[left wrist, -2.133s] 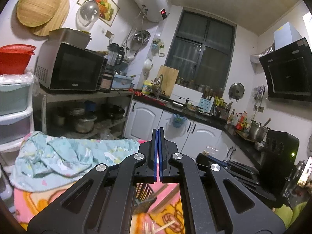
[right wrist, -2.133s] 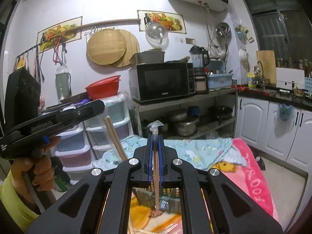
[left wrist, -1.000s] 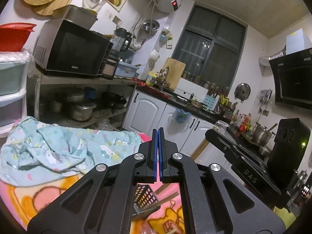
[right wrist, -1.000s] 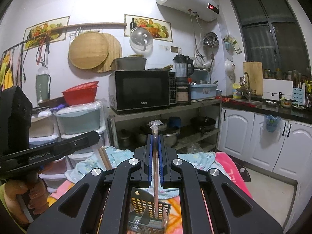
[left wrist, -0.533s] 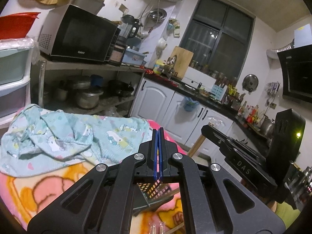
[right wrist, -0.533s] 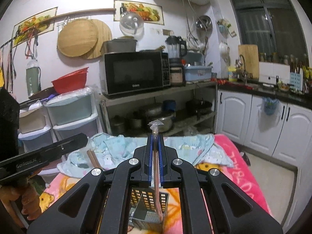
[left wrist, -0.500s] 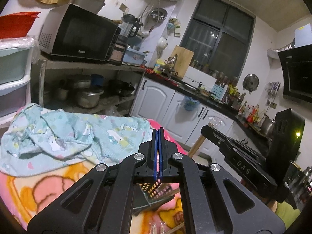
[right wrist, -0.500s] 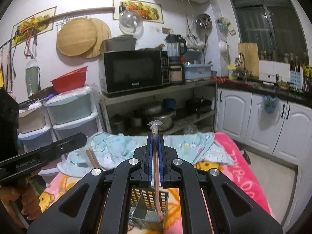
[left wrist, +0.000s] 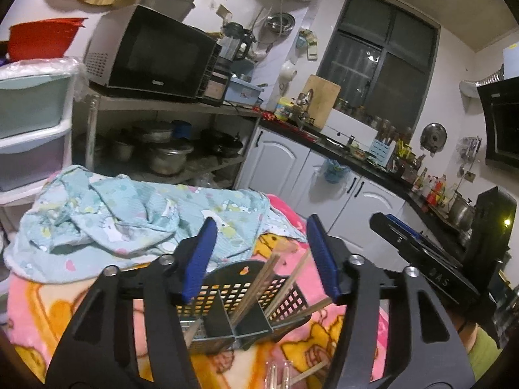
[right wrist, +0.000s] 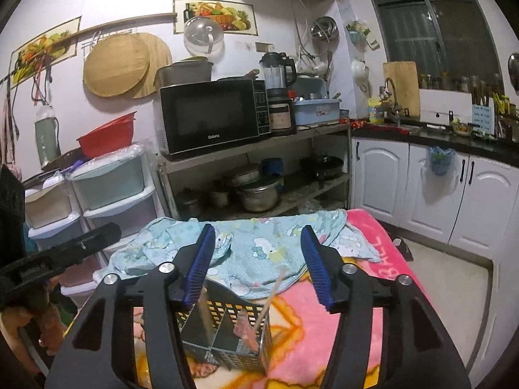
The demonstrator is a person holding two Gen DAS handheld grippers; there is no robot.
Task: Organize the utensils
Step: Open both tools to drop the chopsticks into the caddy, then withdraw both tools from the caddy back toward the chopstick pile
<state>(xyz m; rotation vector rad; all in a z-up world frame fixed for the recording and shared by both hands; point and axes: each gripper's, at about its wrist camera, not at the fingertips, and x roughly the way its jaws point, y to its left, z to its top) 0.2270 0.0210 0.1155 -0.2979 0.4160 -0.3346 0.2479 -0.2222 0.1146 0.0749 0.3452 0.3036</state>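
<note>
A: What lay under you?

B: A pink cartoon blanket [right wrist: 327,311] covered the surface, with a pale blue printed cloth [right wrist: 259,253] bunched at its far end. On the blanket sat your dark mesh utensil caddy [left wrist: 227,295], split into compartments.

A: And what was in it?

B: Wooden chopsticks [left wrist: 259,288] leaned in the caddy's right-hand compartments, and one wrapped utensil [right wrist: 246,329] stood in a near compartment in the right wrist view.

A: How did you have the tools?

B: Your left gripper [left wrist: 259,256] and right gripper [right wrist: 256,259] had both just opened; each stood wide above the caddy, blue pads apart, gripping nothing.
</note>
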